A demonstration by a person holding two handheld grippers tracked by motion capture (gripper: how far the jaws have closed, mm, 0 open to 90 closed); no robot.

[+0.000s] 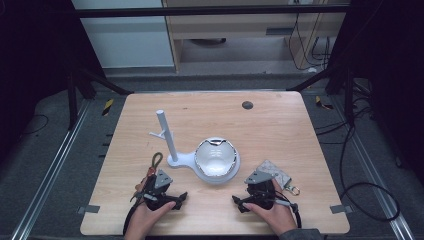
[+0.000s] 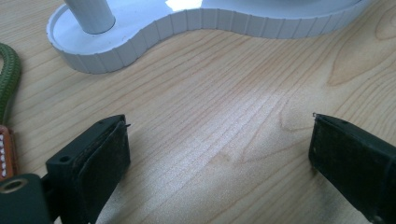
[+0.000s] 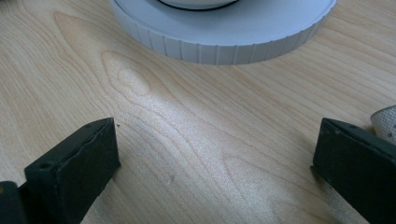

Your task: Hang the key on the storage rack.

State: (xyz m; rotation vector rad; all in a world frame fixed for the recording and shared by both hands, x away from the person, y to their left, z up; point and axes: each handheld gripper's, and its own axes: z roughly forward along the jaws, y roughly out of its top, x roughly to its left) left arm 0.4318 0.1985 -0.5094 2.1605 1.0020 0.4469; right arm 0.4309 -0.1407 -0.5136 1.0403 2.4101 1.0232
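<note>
Both pairs of tongs rest low on the tabletop (image 1: 280, 115), and both stand wide apart with nothing between them. We have the left tongs (image 1: 161, 200) just beside a green cord keychain (image 1: 154, 167), which lies on the wood touching nothing else we can see, near the foot of the white stand (image 1: 182, 160). The right tongs (image 1: 260, 199) sit just in front of a patterned pouch (image 1: 274, 172) with a metal clip, which lies to the right of the stand's round tray (image 1: 227, 175).

We judge the work ahead to be lifting these two small things toward the stand — its upright post (image 1: 166, 132) carries short pegs, and the tray holds a shiny bowl (image 1: 216, 156).

The risks sit close together. The keychain is limp, so a pinch on the cord's loop may let its heavier end swing and catch the post. The stand looks light; a nudge from either hand could slide it or tip the post. The bowl only rests in the tray, so a bump could rock it out. The pouch lies flat — tongs coming in low may push it away rather than get under its edge.
</note>
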